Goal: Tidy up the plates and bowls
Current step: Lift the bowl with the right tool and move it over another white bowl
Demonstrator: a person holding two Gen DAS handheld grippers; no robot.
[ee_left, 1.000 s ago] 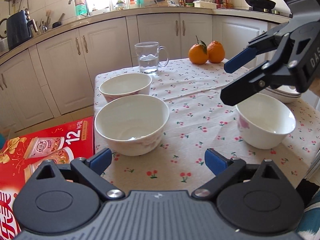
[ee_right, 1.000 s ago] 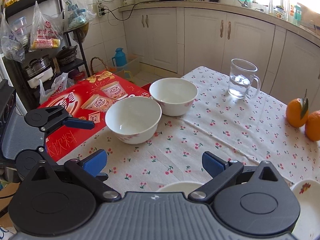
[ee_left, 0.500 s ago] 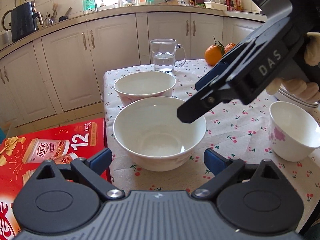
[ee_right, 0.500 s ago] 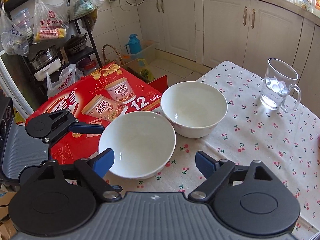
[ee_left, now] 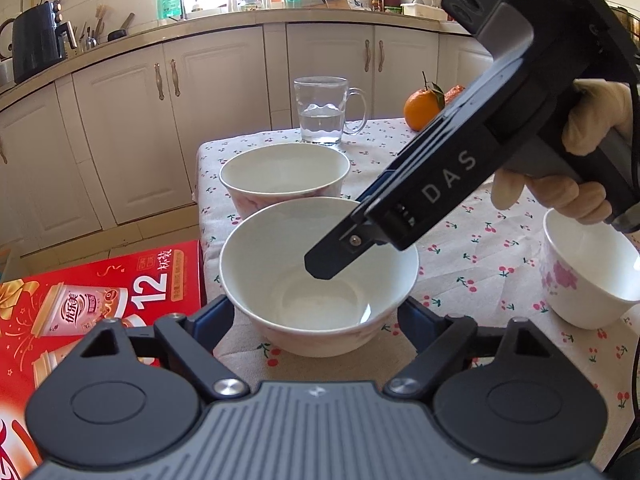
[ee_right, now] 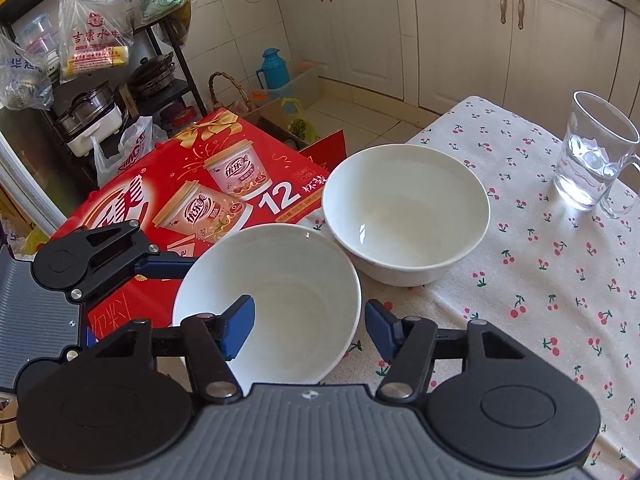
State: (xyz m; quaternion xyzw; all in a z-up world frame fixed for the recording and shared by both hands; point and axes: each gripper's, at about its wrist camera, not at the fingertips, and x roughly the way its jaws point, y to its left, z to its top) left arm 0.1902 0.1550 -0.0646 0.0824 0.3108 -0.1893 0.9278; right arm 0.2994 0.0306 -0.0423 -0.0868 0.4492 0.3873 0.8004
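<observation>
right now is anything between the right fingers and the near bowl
Nothing visible stands between them. The right gripper has just closed its fingers across the rim of the near bowl, one inside and one outside.

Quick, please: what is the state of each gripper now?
Left gripper: just closing around near bowl; grip cannot be told.
Right gripper: just closed on the same bowl's rim.

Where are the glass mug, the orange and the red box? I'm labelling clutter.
glass mug [ee_left: 322, 110]: left wrist view, its side wall.
orange [ee_left: 420, 110]: left wrist view, its front.
red box [ee_right: 140, 204]: right wrist view, its printed top.
</observation>
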